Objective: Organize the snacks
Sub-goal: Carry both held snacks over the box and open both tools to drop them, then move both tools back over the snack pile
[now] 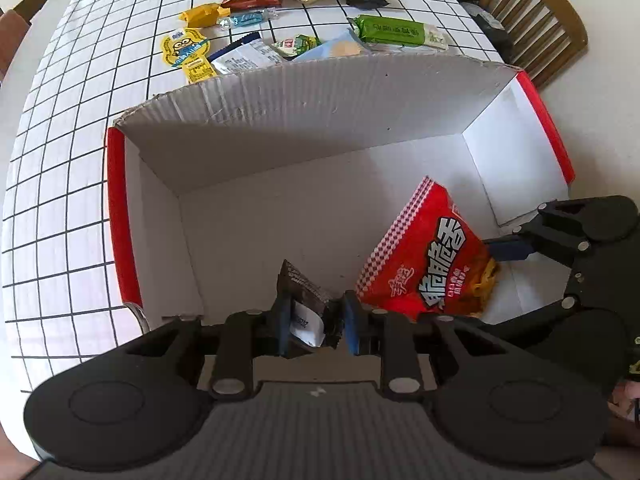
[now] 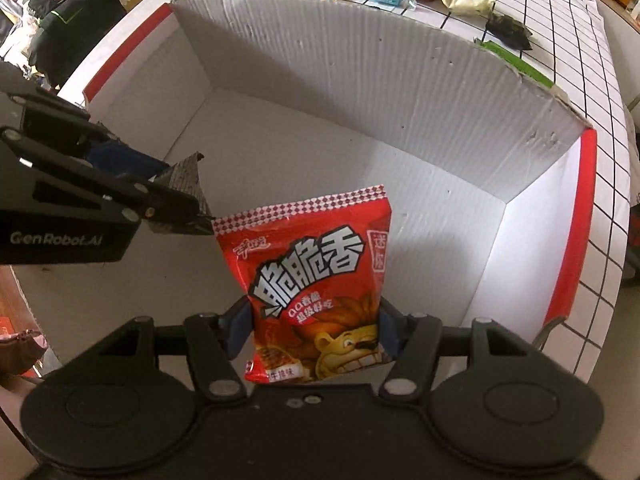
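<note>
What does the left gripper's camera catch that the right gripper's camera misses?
Only the left camera shows the dark packet's white label and the pale blue packet beyond the box. Only the right camera shows the cartoon face on the red snack bag. Both show the white box, both held packets and the green bar.

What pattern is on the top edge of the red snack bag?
A red-and-white check band runs along the red snack bag's top edge, clearest in the right wrist view.

I read "脆脆香" in big white characters on the red snack bag (image 2: 320,280), and "GenRobot.AI" on the left gripper's (image 2: 200,216) side.
</note>
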The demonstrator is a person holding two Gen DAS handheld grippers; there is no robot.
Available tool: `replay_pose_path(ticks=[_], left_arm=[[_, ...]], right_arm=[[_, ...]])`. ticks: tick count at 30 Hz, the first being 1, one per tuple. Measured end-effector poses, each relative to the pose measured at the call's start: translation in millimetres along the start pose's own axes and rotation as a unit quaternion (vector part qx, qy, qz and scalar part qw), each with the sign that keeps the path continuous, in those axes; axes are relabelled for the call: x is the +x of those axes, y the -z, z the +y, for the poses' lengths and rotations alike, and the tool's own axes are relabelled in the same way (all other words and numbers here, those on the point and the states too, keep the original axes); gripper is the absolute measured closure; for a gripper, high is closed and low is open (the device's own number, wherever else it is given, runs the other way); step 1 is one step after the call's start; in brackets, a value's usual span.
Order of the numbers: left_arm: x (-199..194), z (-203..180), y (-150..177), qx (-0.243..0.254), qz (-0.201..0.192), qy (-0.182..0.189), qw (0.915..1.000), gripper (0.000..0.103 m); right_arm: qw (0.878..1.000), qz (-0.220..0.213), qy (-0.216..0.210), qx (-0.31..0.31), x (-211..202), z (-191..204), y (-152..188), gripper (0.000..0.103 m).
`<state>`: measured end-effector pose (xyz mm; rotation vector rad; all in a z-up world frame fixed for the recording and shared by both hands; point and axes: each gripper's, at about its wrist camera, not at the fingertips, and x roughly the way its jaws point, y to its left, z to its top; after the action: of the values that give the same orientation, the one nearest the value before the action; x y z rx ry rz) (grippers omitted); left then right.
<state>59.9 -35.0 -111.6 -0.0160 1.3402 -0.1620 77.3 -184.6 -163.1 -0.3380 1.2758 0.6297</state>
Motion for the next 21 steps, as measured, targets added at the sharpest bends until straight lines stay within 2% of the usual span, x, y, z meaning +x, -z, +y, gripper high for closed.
replay_pose_path(ticks=[4, 14, 16, 18, 21], left_arm=[[0.1, -0.2, -0.5, -0.004, 0.000, 0.005, 1.0000, 0.076], [-21.8, 2.0, 1.3, -0.017, -0.036, 0.024, 0.9989, 0.071], [-29.3, 2.0, 0.3, -0.018, -0.047, 0.028, 0.9983, 0.065], [-39.4, 1.6, -1.1, -0.017, -0.066, 0.033, 0.9971, 0.051], [-53.6, -0.5, -4.8, -0.010, -0.091, 0.035, 0.9951, 0.047]], right_arm=[[1.000, -0.011, -0.005, 0.009, -4.4, -0.3, -0.4, 0.038], [0.998, -0.058, -0.019, 0.017, -37.8, -5.0, 0.7, 0.031], [0.997, -0.072, -0.021, 0.021, -49.1, -6.8, 0.2, 0.030], [0.996, -0.089, -0.022, 0.021, -60.6, -10.3, -3.1, 0.029], [0.993, -0.113, -0.020, 0.025, -76.7, -15.4, -8.7, 0.025]])
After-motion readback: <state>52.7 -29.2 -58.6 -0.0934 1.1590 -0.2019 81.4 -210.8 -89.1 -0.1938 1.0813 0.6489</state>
